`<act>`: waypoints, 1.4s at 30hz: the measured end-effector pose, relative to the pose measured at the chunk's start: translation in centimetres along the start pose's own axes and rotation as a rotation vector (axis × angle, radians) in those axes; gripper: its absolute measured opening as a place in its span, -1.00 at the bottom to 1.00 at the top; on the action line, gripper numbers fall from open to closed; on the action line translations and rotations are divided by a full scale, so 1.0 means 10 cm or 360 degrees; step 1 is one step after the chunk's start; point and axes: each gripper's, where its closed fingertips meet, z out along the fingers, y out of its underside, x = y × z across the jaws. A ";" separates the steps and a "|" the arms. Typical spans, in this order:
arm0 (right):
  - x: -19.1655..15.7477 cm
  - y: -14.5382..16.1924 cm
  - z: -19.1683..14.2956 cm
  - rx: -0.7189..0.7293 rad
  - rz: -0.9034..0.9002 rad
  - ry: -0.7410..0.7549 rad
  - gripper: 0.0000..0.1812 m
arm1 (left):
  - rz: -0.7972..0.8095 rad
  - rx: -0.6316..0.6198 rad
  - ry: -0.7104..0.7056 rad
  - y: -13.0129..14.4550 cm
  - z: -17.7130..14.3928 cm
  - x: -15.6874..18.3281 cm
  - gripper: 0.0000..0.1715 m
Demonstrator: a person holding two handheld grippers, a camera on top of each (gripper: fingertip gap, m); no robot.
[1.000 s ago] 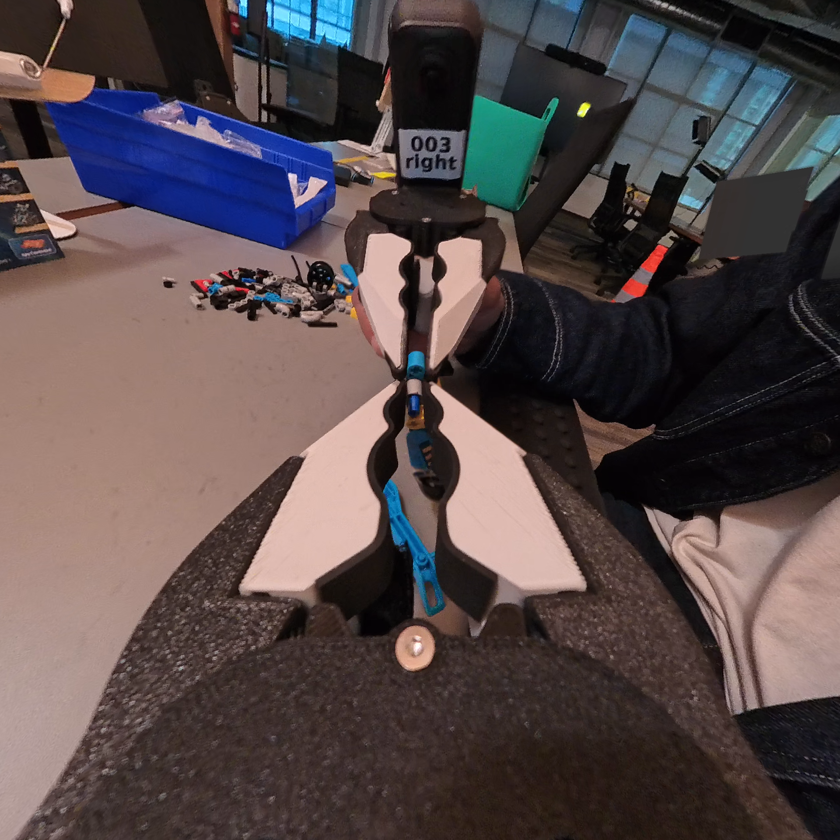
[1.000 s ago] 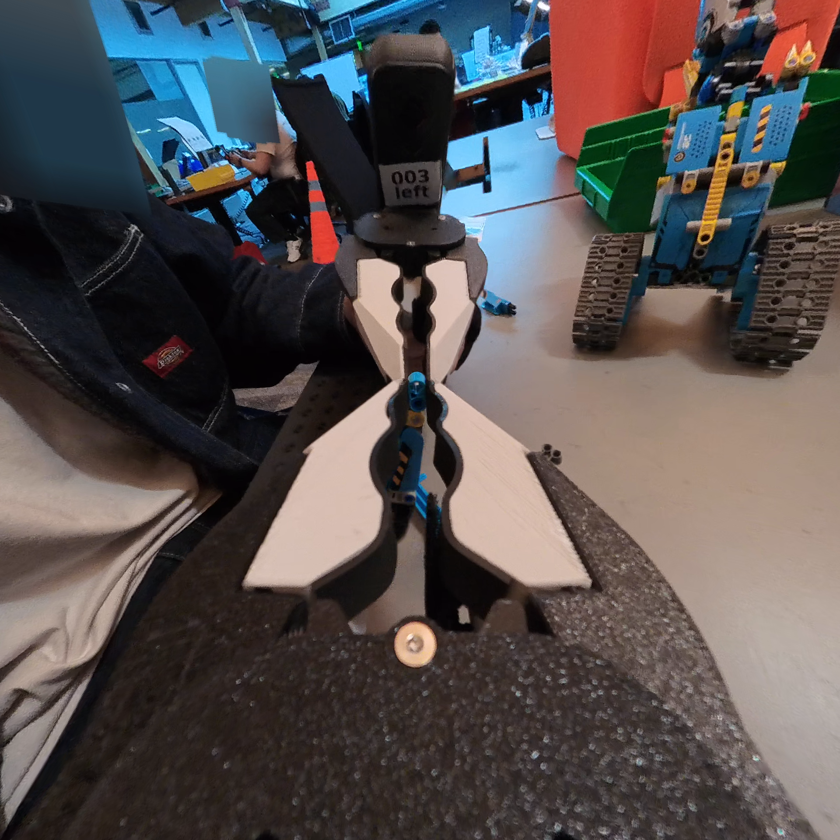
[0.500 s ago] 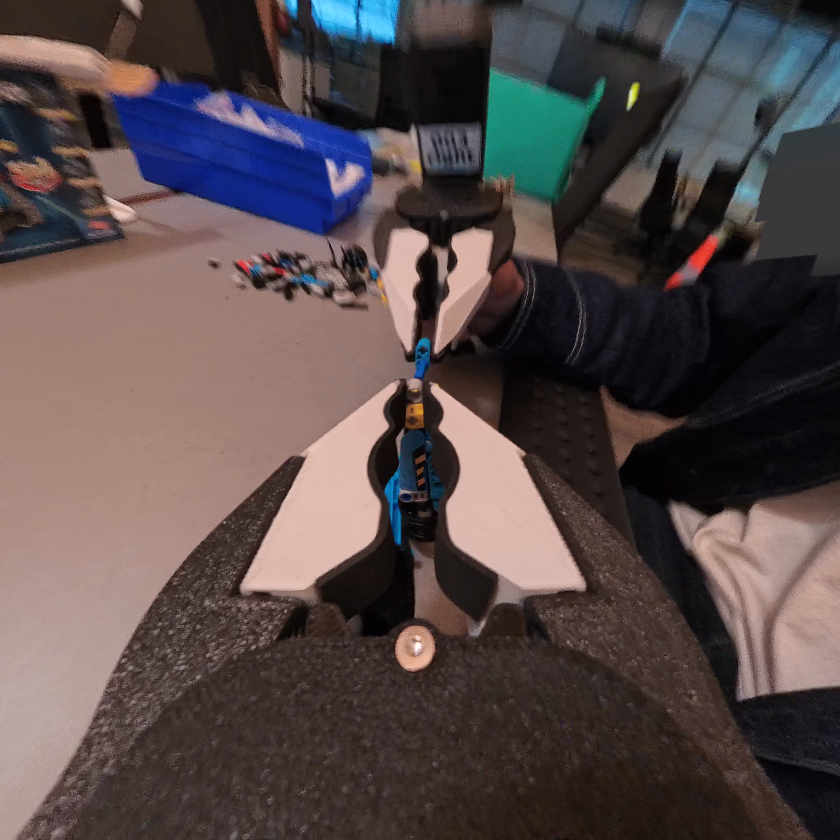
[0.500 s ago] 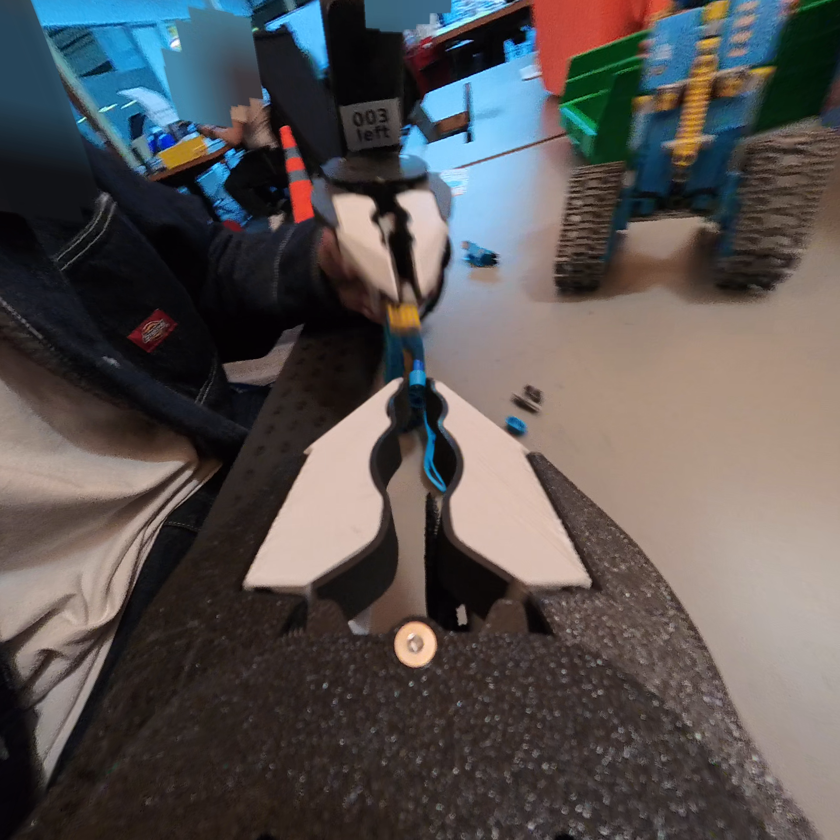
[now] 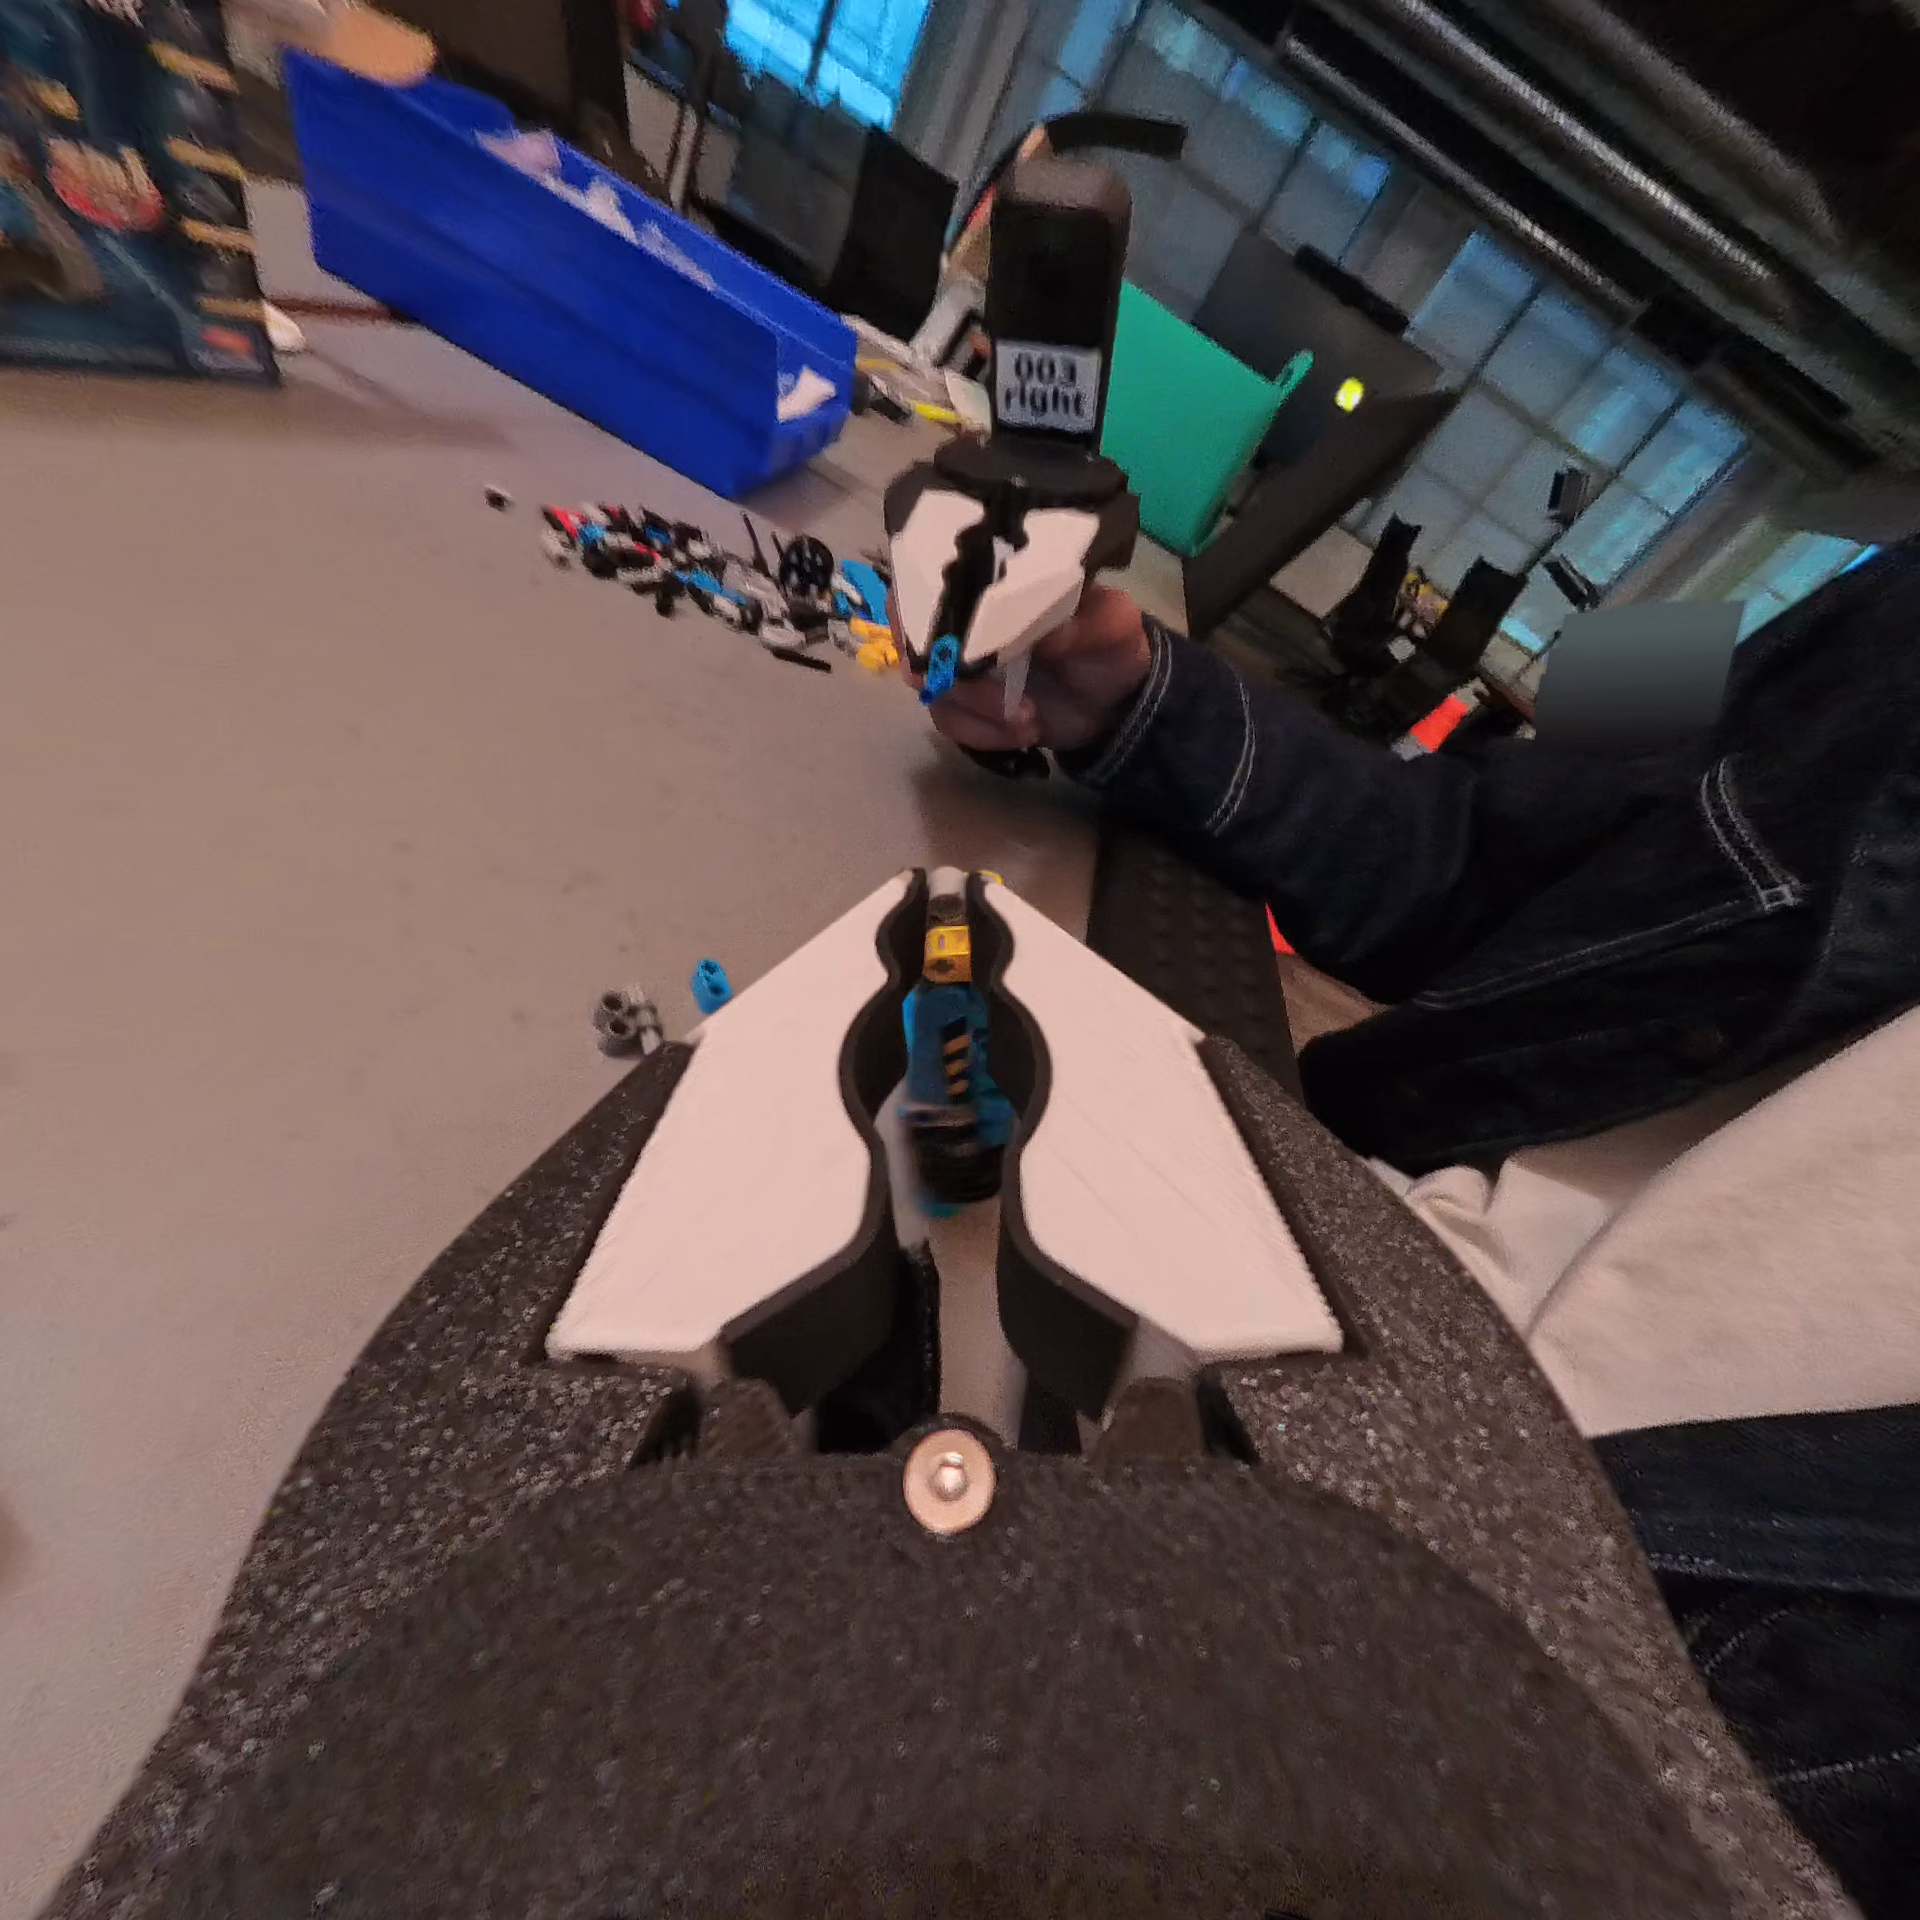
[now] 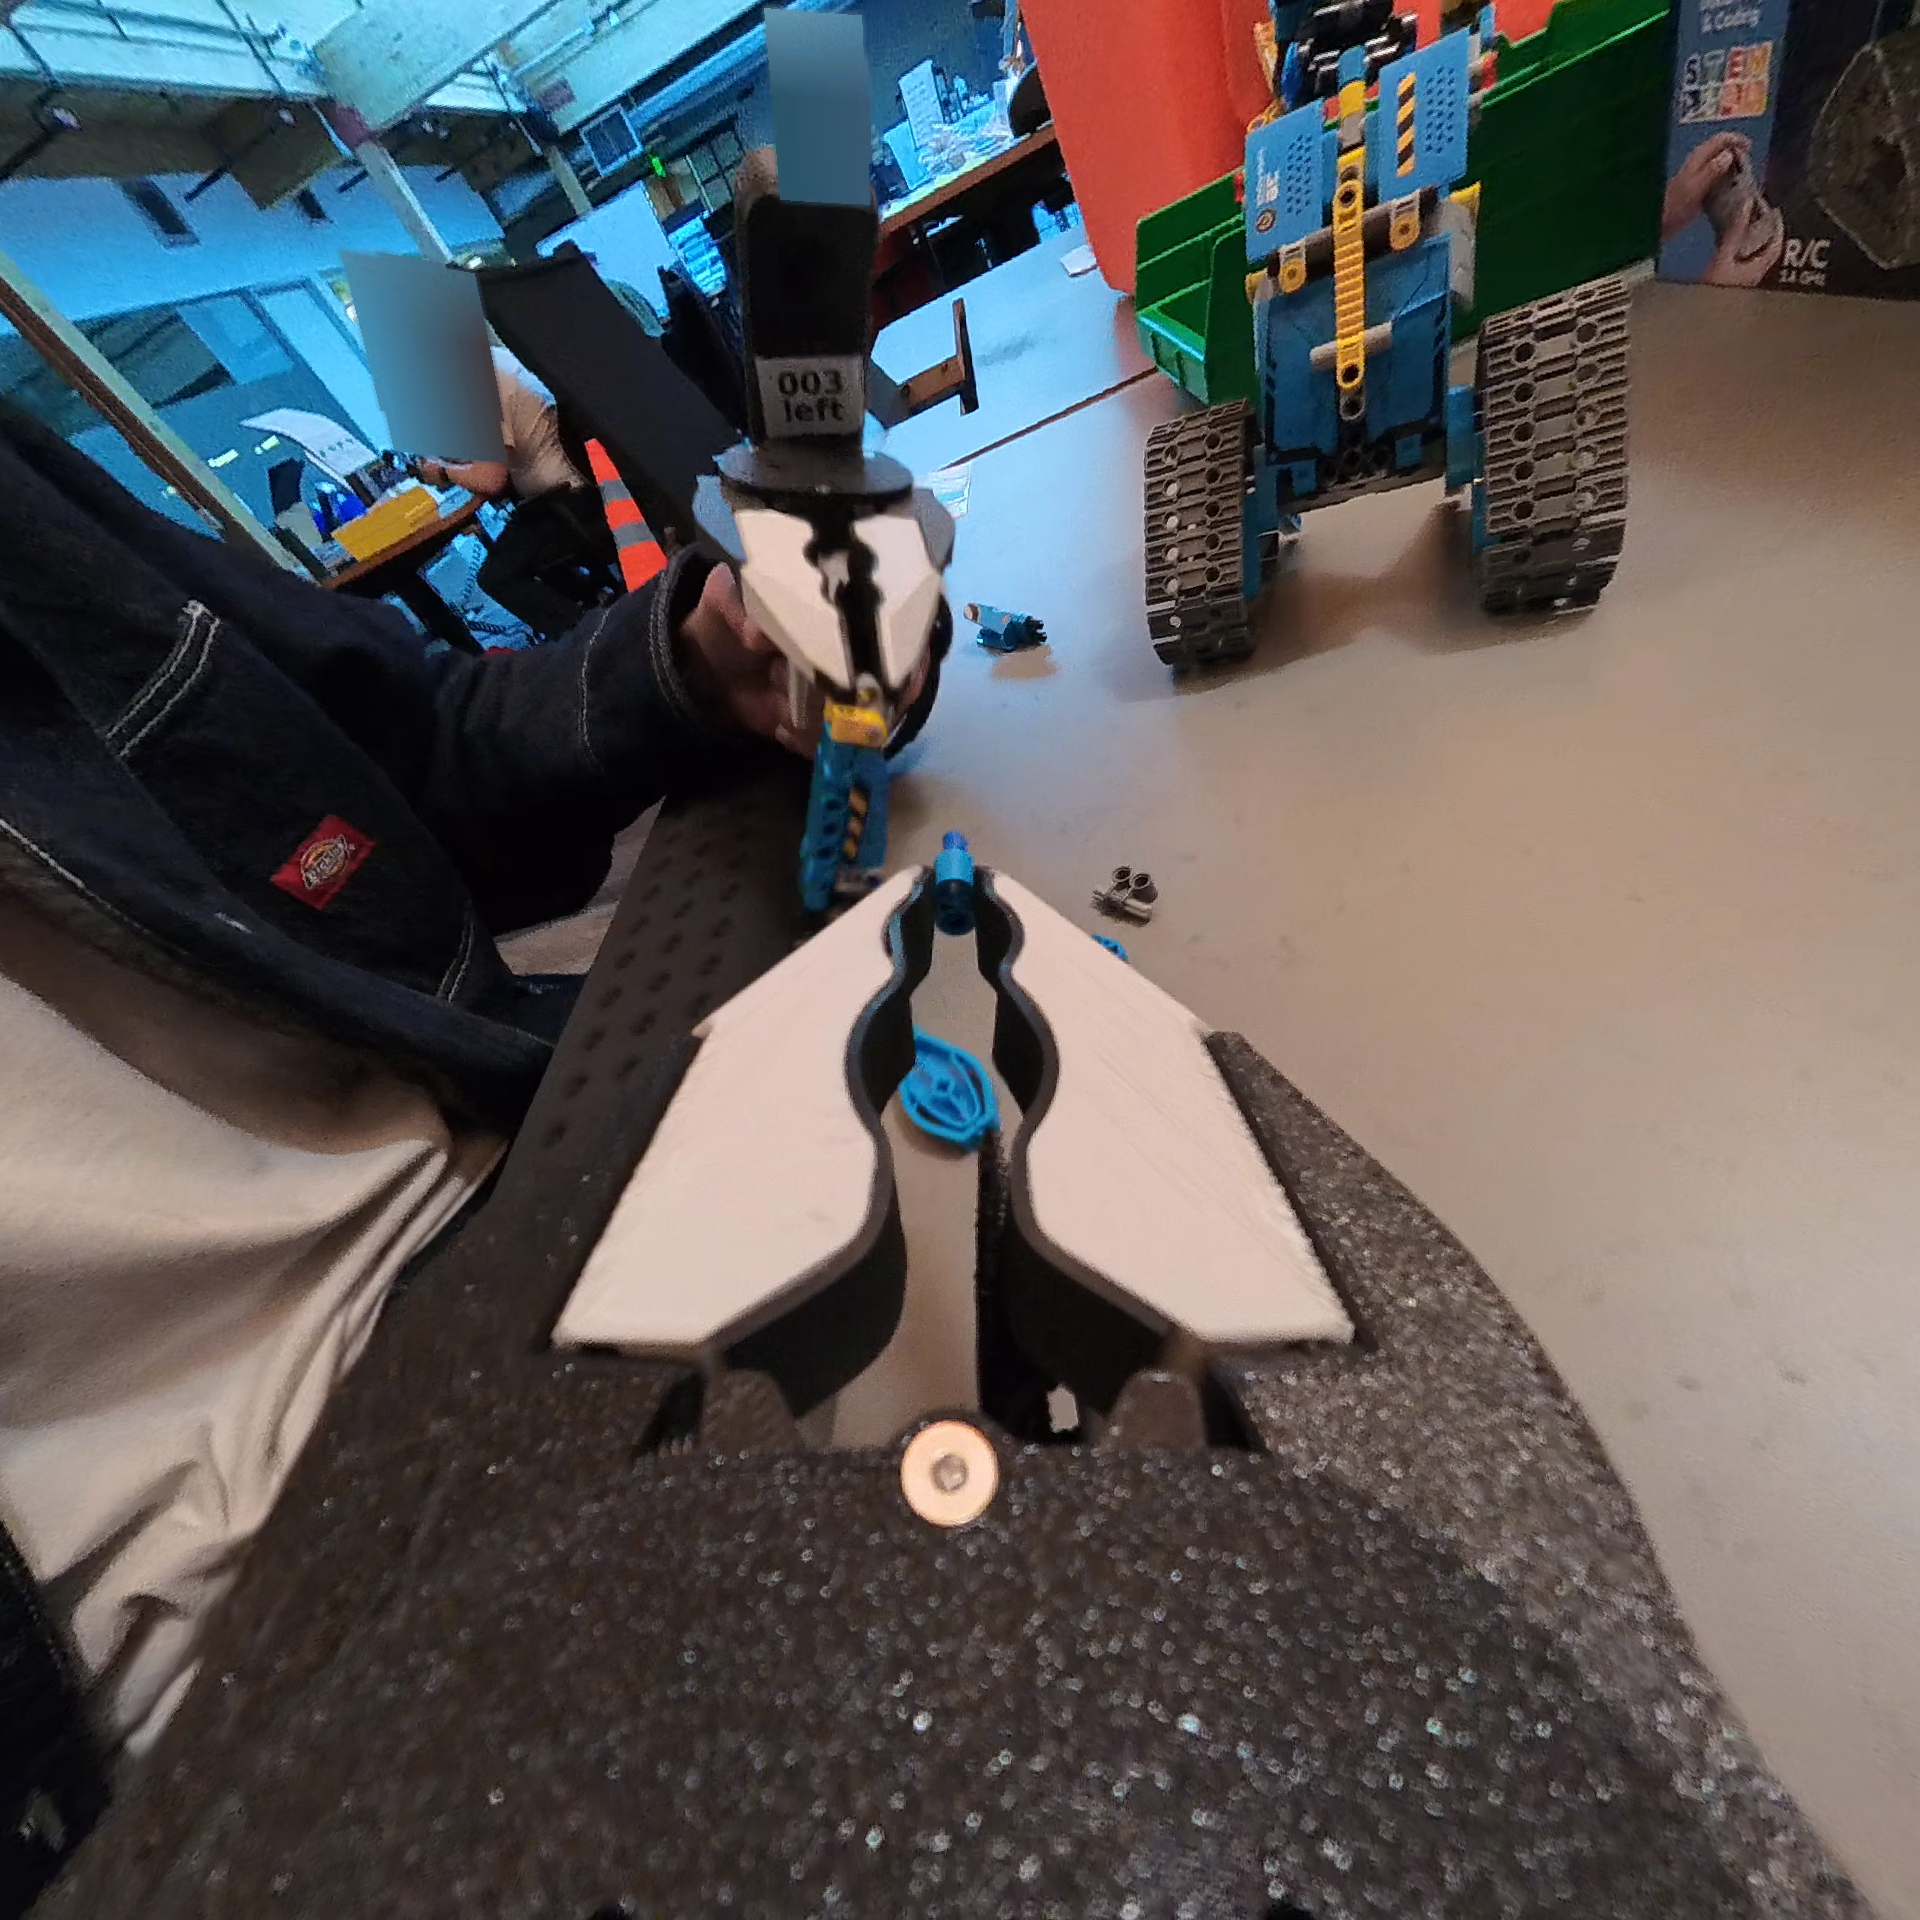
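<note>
- Now, from the left wrist view: no more tip-to-tip contact, as a second ago. Pulled well apart from the right gripper (image 5: 951, 665), which stands far and tilted over the counter (image 5: 312, 831).
- Clenched on the blue-and-yellow beam assembly (image 5: 951, 1049), between the fingers of the left gripper (image 5: 945, 883). Yellow end at the tips, blue body back in the hollow.
- Gone away with the right gripper: the small blue connector (image 5: 940, 660), pinched at its tips and not left on the assembly.
- Just left of the near fingers, a grey piece (image 5: 621, 1018) and a blue piece (image 5: 711, 982), lying loose on the counter.
- Farther left, a scattered pile of small parts (image 5: 717, 582), then a blue bin (image 5: 561, 281). Bare counter between pile and fingers.
- Close on the right, the counter edge with a black perforated strip (image 5: 1184, 966). Beyond it, the person's sleeve.
- Then, from the right wrist view: same pinch on the blue connector at the very tips, a pin poking forward.
- Hanging down from the far left gripper, the assembly, close to the counter edge.
- Below the right fingers, a round blue piece (image 6: 945, 1101). Resting on the counter or not, cannot tell.
- Far right, a tracked toy vehicle (image 6: 1382, 416) before a green bin (image 6: 1558, 156). A small blue part (image 6: 1003, 623) short of it, and wide open counter nearer on the right.
</note>
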 end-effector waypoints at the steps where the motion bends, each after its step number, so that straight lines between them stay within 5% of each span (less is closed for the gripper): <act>1: 0.00 -0.01 0.02 0.0013 0.0027 -0.0001 -0.94 | -0.0005 -0.0052 -0.0021 0.06 0.03 -0.03 -0.93; 11: 0.12 0.07 0.45 0.0027 0.0545 -0.0052 -0.94 | 0.0322 -0.0489 -0.0438 0.47 0.16 -0.39 -0.89; 15: -0.03 0.08 0.57 -0.0010 0.0520 -0.0153 -0.94 | 0.0505 -0.0311 -0.0400 0.26 0.21 -0.22 -0.65; 21: -0.39 -0.05 0.67 -0.0012 0.0146 -0.0277 -0.94 | 0.0216 -0.0075 0.0062 0.03 0.25 0.21 -0.76; 24: -0.43 -0.04 0.70 -0.0033 0.0099 -0.0276 -0.94 | 0.0270 -0.0064 0.0059 0.03 0.23 0.23 -0.96; 32: -0.39 0.01 0.71 -0.0061 0.0113 -0.0252 -0.94 | 0.0312 -0.0117 0.0011 0.08 0.25 0.20 -0.96; 42: -0.43 -0.18 0.66 0.0081 -0.0055 -0.0170 -0.95 | 0.0299 0.0077 -0.0016 -0.12 0.23 0.26 -0.97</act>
